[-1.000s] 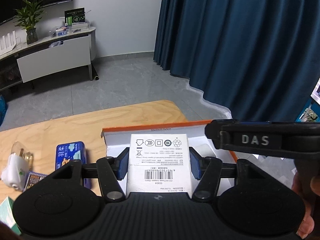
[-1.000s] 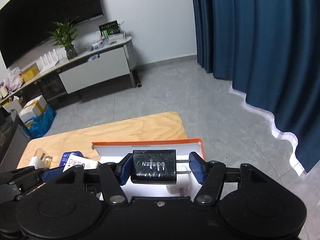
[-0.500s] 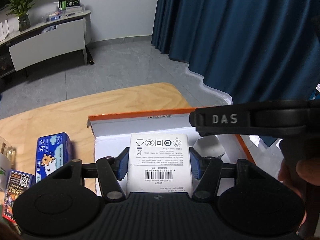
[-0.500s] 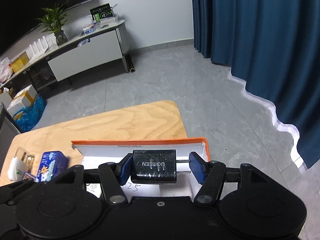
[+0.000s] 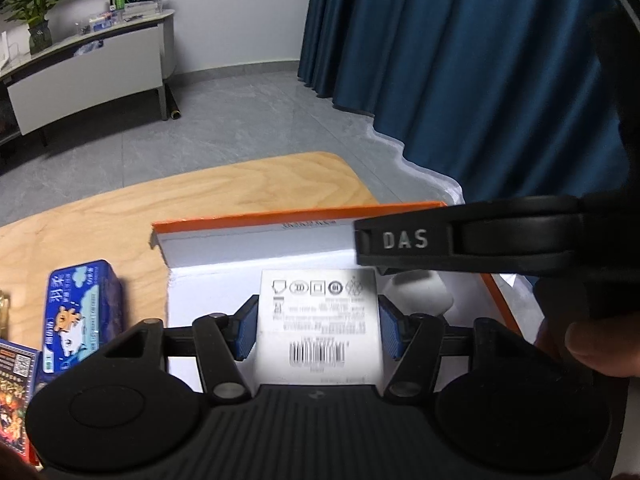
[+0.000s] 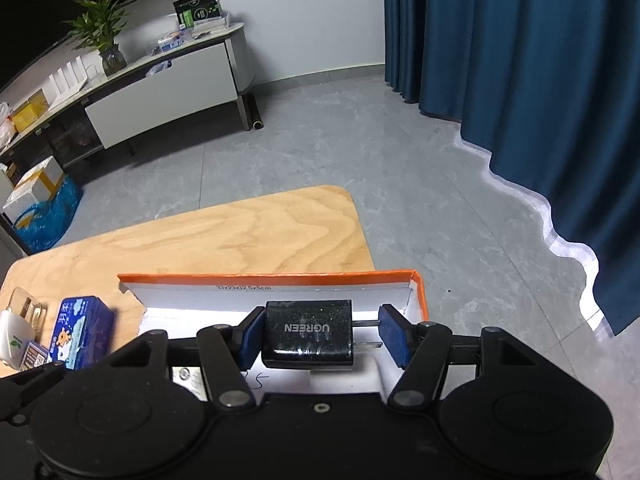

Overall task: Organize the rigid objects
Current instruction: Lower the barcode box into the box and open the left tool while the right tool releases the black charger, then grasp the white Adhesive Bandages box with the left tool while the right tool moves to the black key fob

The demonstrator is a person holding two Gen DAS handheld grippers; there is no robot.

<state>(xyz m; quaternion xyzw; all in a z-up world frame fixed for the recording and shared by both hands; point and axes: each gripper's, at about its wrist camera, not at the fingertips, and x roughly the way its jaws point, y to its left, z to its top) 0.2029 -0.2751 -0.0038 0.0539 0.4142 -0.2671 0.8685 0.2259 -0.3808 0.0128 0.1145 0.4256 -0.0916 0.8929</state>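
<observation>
My left gripper (image 5: 318,330) is shut on a white carton with a barcode (image 5: 318,320) and holds it over the open orange-rimmed box (image 5: 256,220). A white rounded object (image 5: 420,296) lies in the box to its right. My right gripper (image 6: 324,338) is shut on a black UGREEN charger (image 6: 307,334), prongs pointing right, above the same box (image 6: 264,278). The right gripper's black body marked DAS (image 5: 460,240) crosses the left wrist view at the right.
The box sits at the right end of a wooden table (image 6: 224,236). A blue tin (image 5: 82,312) (image 6: 82,328), a colourful card box (image 5: 14,376) and a white plug with a glass item (image 6: 16,328) lie at the left. Blue curtains (image 6: 540,80) hang at the right.
Both grippers have moved forward and lower over the box, still holding their objects. The box now looks nearer and larger in both views.
</observation>
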